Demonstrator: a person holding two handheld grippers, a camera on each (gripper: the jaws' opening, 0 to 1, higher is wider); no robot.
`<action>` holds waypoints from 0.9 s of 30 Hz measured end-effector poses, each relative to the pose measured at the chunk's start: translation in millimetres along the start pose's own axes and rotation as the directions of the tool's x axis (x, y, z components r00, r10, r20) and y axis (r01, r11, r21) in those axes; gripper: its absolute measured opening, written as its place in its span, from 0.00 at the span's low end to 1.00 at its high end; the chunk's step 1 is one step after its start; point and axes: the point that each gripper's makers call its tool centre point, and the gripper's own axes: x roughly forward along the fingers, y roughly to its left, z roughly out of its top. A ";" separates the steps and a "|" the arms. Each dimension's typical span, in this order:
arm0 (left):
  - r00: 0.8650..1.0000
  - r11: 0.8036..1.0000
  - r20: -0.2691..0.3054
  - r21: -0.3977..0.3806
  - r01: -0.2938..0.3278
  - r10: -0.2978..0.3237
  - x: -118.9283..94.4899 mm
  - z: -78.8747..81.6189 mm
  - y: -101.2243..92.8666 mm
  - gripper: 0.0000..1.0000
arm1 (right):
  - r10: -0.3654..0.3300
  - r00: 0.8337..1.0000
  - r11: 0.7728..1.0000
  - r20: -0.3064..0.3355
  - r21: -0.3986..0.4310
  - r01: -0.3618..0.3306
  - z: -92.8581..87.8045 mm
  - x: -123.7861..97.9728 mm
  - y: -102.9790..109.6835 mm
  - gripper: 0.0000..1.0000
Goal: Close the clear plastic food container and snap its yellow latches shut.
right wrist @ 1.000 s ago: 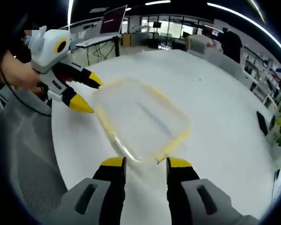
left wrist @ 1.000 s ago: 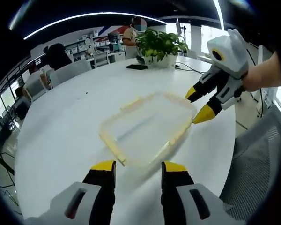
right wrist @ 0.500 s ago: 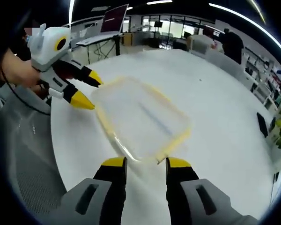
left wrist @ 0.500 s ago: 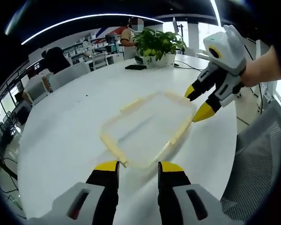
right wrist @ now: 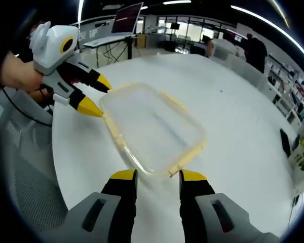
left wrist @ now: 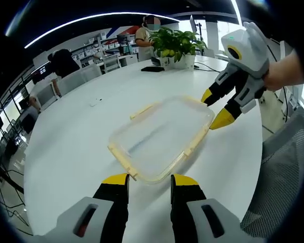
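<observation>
On the big white round tabletop [left wrist: 66,152] sits the clear plastic food container [left wrist: 159,137], lid on, lying flat roughly mid-way between the two sets of tongs, and it's pretty much the main thing out there. Behind it in the left gripper view you can see a potted plant [left wrist: 176,44] near the far edge of the tabletop with a dark flat object [left wrist: 153,69] just beside it, plus some office chairs and a person standing further back. A grey mesh chair [left wrist: 286,172] is tucked in at the near side. The container's yellow latches [left wrist: 196,143] run along its edges; I can't really tell whether they're snapped down or not. The left tongs [left wrist: 148,183] have their yellow tips spread apart, sitting just short of one corner of the container, not gripping anything. Same deal from the other side: the right tongs [right wrist: 157,178] are parted too, tips near the opposite corner. In the right gripper view the left tongs show up with their yellow tips right at the container's far corner.
</observation>
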 end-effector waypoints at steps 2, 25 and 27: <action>1.000 1.000 -0.004 -0.002 -0.006 0.006 0.1 -1.2 3.3 0.25 | 0.000 1.000 1.000 0.001 -0.004 0.000 2.7 2.2 0.4 0.29; 0.999 1.000 -0.033 0.029 -0.004 0.005 -59.2 -42.6 -11.0 0.29 | -0.032 0.999 0.998 0.015 0.063 0.031 -16.8 -39.8 34.2 0.34; 1.000 1.000 -0.027 0.031 -0.002 0.003 -70.6 -48.0 -17.4 0.29 | -0.031 0.999 0.998 0.006 0.058 0.031 -25.9 -45.5 44.6 0.34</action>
